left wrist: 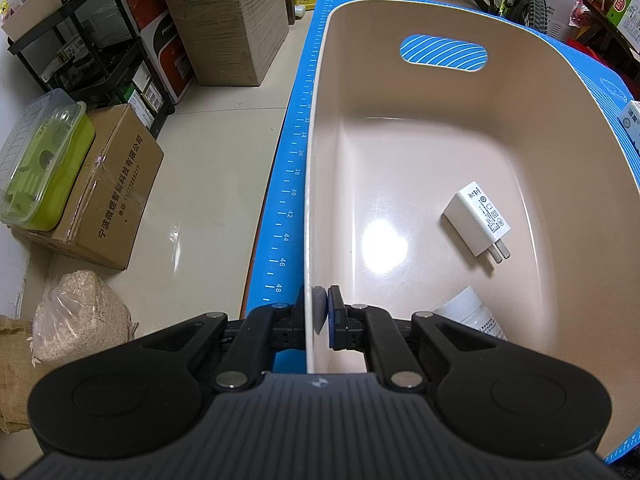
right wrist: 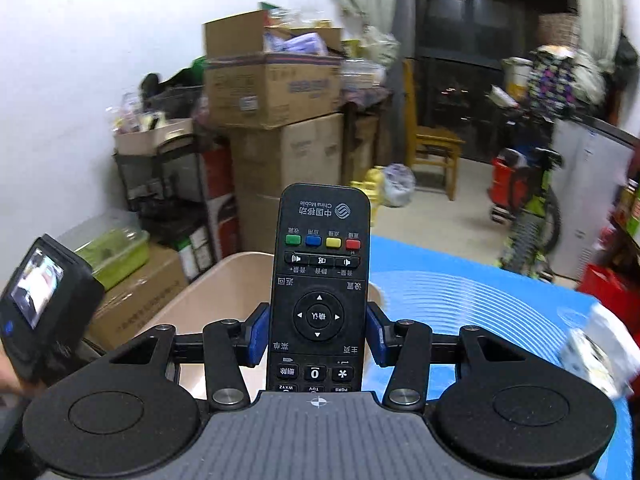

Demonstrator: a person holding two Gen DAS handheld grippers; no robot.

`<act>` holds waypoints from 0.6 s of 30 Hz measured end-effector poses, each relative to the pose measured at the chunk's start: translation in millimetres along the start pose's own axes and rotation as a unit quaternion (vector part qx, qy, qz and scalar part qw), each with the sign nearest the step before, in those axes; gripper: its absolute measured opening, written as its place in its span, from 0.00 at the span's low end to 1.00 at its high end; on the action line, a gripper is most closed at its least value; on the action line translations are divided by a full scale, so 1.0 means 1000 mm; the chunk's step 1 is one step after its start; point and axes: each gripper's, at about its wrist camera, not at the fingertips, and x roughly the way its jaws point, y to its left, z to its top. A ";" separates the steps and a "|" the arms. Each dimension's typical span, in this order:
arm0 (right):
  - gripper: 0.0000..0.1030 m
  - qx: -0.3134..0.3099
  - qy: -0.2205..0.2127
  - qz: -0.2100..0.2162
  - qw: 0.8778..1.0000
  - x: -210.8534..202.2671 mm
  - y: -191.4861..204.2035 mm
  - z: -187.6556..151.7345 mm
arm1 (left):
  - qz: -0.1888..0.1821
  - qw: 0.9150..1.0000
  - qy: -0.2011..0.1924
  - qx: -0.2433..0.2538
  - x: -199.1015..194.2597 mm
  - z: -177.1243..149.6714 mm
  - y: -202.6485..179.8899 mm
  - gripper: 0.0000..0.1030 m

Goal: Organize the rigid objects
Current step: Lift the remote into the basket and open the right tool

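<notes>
Steadying the beige bin point(left wrist: 460, 120) came first: my left gripper point(left wrist: 320, 312) was clamped on its near left rim, one pad outside the wall and one inside, so the bin sat fixed on the blue mat point(left wrist: 288, 184). Inside it, toward the right wall, lay a white charger point(left wrist: 476, 220) with its prongs pointing my way, and a white bottle point(left wrist: 472, 312) rested at the near end just beside my inner finger. My right gripper point(right wrist: 318, 332) was closed on the black remote point(right wrist: 320, 280), pads pressing its two long edges, the remote standing up ahead of me above the mat with the bin's rim showing behind it to the left. I judged the step to be carrying the remote to the bin; next I would need to swing it left over the rim and lower it onto bare floor of the bin, clear of charger and bottle. A white packet point(right wrist: 600, 344) lay blurred at the mat's right edge, well aside; my own left gripper's body at the rim was the nearest thing to avoid.
</notes>
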 end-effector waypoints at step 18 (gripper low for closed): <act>0.53 -0.040 0.169 0.075 0.982 0.115 0.052 -0.022 | -0.009 1.000 0.000 -0.004 -0.001 -0.002 0.005 0.09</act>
